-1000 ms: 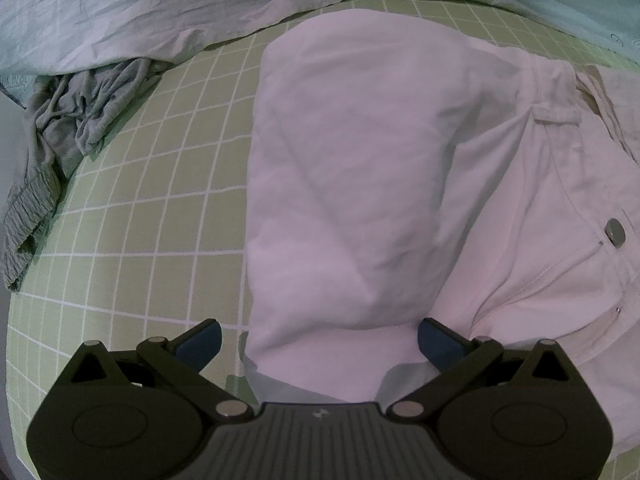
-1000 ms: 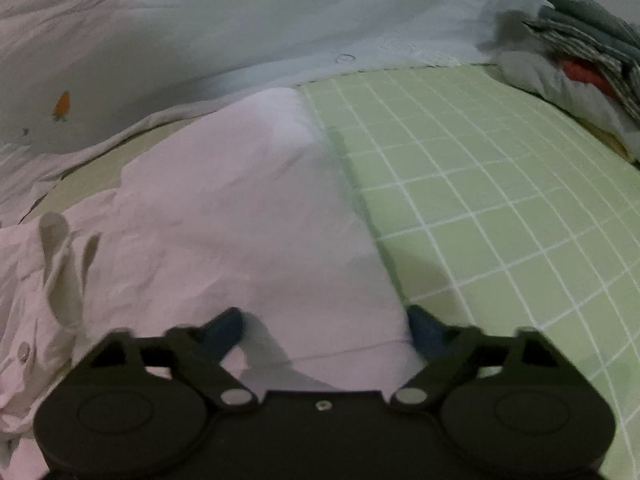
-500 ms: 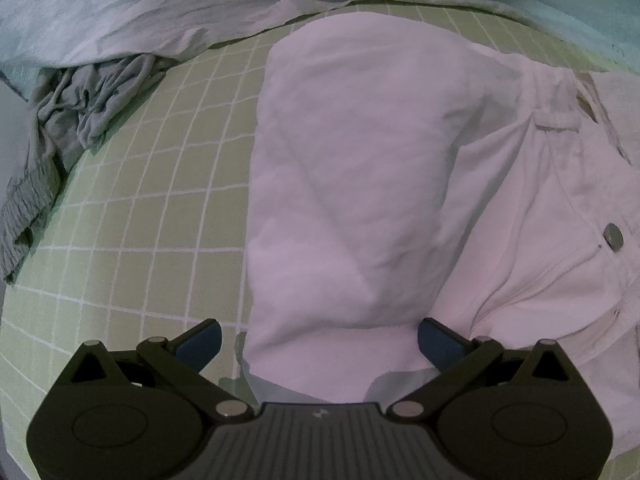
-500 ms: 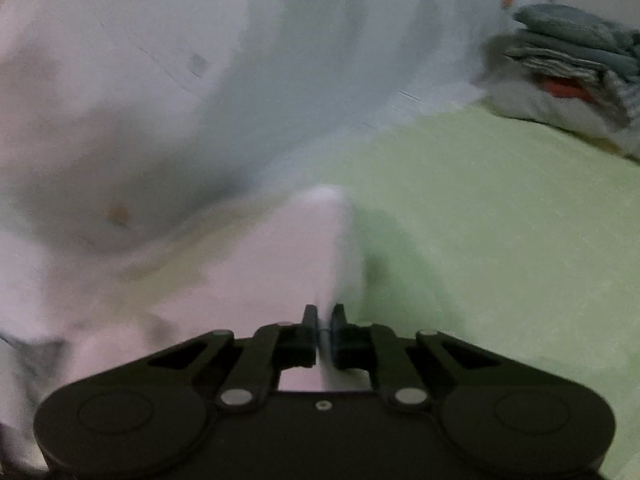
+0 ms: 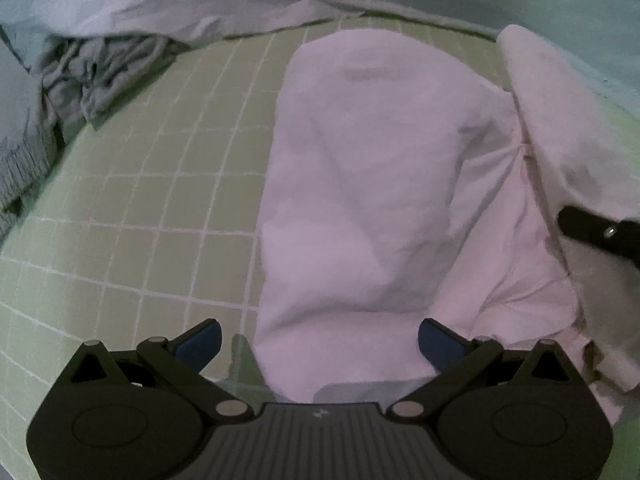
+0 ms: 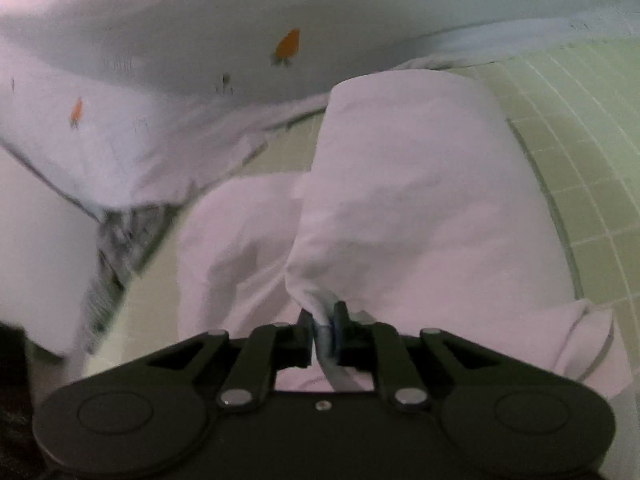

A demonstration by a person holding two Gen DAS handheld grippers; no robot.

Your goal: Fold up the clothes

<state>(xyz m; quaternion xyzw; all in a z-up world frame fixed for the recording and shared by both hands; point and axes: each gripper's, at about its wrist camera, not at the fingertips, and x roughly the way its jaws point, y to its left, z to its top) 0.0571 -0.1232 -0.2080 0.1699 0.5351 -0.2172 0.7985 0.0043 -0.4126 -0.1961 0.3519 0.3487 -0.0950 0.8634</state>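
Note:
Pale pink trousers (image 5: 360, 160) lie on a green checked sheet (image 5: 140, 200). My left gripper (image 5: 319, 334) hovers open over the near end of one trouser leg, a pad on each side of the cloth and neither pressing it. My right gripper (image 6: 323, 316) pinches a bunched edge of the other leg (image 6: 420, 200); its jaws are opening slightly with the cloth still between the pads. That leg is lifted and draped toward the first one, and it hangs at the right edge of the left wrist view (image 5: 560, 128) beside a dark part of the right gripper (image 5: 596, 234).
A crumpled grey garment (image 5: 100, 76) lies at the far left of the sheet. A pale duvet with small orange carrot prints (image 6: 160, 80) is heaped along the back. Bare checked sheet (image 6: 580, 140) shows to the right of the trousers.
My right gripper closed on the trouser leg's edge, then swung it up and leftward over the other leg. The left gripper stayed open in place.

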